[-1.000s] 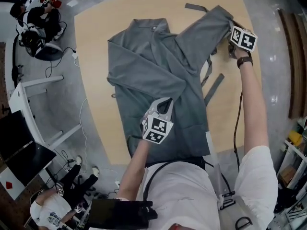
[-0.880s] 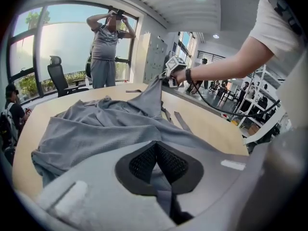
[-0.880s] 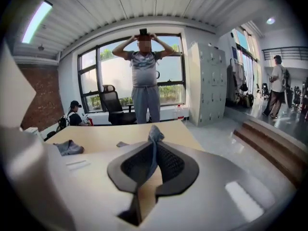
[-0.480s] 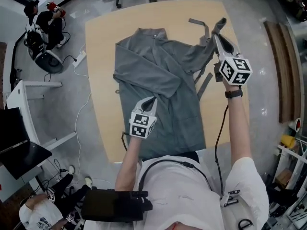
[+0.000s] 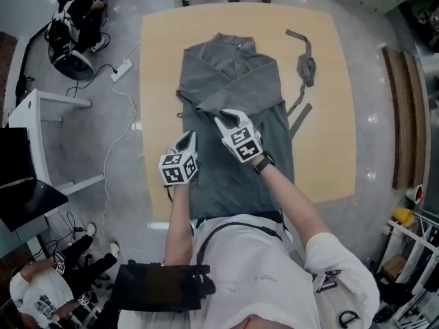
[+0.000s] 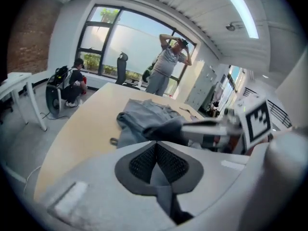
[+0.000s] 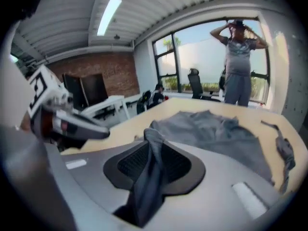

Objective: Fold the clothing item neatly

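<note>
While the worktop (image 5: 322, 149) lies square under the head view, the garment (image 5: 226, 60) runs straight down its middle. Its long axis points away from the person, with the collar at the far end and the hem at the near edge. That's the line everything hangs on.

A sleeve (image 5: 243, 98) lies folded slantwise over the chest, coming down from the far right shoulder towards the middle. Its end goes into the right gripper (image 5: 226, 117), which sits over the garment's centre with its jaws aimed towards the collar. Those jaws have just been easing apart. A thick twist of grey cloth stands up between them, and the pads look to be on it, so call it a loosening grip, not a let-go.

The left gripper (image 5: 191, 137) sits just beside it at the garment's left edge, pointing the same way. Its jaws are closed tight, with a thin strip of grey cloth nipped between them.

So the right hand is the nearer one to the centre line. To my eye the sleeve end wants setting down directly below it, in line with that long axis.

Over to the far right a loose strap (image 5: 305, 66) lies on the bare wood, apart from both hands.

Now the blind spots. The hem is cut off behind the person's body, and the cuff itself is under the right gripper. Which part of the garment the left jaws have nipped, I can't tell.
</note>
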The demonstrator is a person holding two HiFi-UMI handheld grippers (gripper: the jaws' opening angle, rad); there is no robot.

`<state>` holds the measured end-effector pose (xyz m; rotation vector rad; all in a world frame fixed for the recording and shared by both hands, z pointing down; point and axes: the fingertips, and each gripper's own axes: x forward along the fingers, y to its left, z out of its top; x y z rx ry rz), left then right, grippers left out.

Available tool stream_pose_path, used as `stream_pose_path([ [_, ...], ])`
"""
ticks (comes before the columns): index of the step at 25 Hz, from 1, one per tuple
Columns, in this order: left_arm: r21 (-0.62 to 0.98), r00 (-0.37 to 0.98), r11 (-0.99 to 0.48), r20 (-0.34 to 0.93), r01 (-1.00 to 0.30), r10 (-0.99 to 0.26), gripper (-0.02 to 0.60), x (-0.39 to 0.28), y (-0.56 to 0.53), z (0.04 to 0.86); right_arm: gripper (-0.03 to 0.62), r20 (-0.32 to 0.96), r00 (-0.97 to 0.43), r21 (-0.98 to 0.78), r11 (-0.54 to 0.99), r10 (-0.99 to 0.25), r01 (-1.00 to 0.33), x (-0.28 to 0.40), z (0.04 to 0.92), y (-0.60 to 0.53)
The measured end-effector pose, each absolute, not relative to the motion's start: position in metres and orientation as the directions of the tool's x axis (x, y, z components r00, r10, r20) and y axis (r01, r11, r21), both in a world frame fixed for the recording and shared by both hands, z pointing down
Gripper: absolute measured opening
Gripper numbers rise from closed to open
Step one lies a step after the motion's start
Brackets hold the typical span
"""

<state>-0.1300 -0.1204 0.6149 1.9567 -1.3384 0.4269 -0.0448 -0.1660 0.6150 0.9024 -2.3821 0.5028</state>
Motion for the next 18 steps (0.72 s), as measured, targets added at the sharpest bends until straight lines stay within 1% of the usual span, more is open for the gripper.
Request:
stream_pose_path([
  [2, 0.388, 0.391, -0.156, 0.657, -0.909, -0.645, 0.008, -0.143, -0.112, 0.633, 0.132, 0.704, -0.603, -0.18, 0.727, -0.375, -0.662, -0.054, 0.674, -0.127],
  [3, 0.394, 0.394, -0.149, 0.67, -0.907, -0.629, 0.035, -0.145, -0.11, 0.64, 0.138, 0.722, -0.596, -0.198, 0.719, -0.353, -0.666, -0.052, 0.688, -0.115],
  [6, 0.394, 0.419, -0.179, 0.689, -0.902, -0.592, 0.082, -0.138, -0.12, 0.651, 0.141, 0.717, -0.576, -0.211, 0.666, -0.392, -0.716, -0.038, 0.69, -0.11],
  [9, 0.37, 0.417, -0.204, 0.705, -0.906, -0.574, 0.109, -0.126, -0.144, 0.662, 0.169, 0.729, -0.533, -0.145, 0.665, -0.428, -0.732, -0.03, 0.682, -0.116],
  [11, 0.318, 0.399, -0.241, 0.727, -0.917, -0.558, 0.121, -0.118, -0.165, 0.671, 0.183, 0.738, -0.51, -0.07, 0.702, -0.442, -0.709, -0.034, 0.681, -0.123],
  [14, 0.211, 0.364, -0.333, 0.779, -0.919, -0.51, 0.121, -0.106, -0.193, 0.695, 0.195, 0.767, -0.495, 0.011, 0.78, -0.408, -0.626, -0.052, 0.694, -0.126],
  [15, 0.185, 0.356, -0.362, 0.793, -0.914, -0.494, 0.121, -0.104, -0.202, 0.705, 0.178, 0.778, -0.495, 0.009, 0.795, -0.387, -0.607, -0.059, 0.701, -0.126],
  [16, 0.163, 0.35, -0.387, 0.803, -0.908, -0.482, 0.118, -0.103, -0.209, 0.714, 0.102, 0.788, -0.497, -0.012, 0.798, -0.363, -0.602, -0.064, 0.708, -0.126],
  [17, 0.148, 0.346, -0.407, 0.812, -0.901, -0.471, 0.09, -0.102, -0.212, 0.721, 0.066, 0.797, -0.499, -0.042, 0.793, -0.34, -0.608, -0.065, 0.714, -0.123],
  [18, 0.143, 0.347, -0.423, 0.818, -0.895, -0.459, 0.03, -0.099, -0.211, 0.725, 0.05, 0.804, -0.5, -0.069, 0.785, -0.322, -0.616, -0.061, 0.717, -0.12],
])
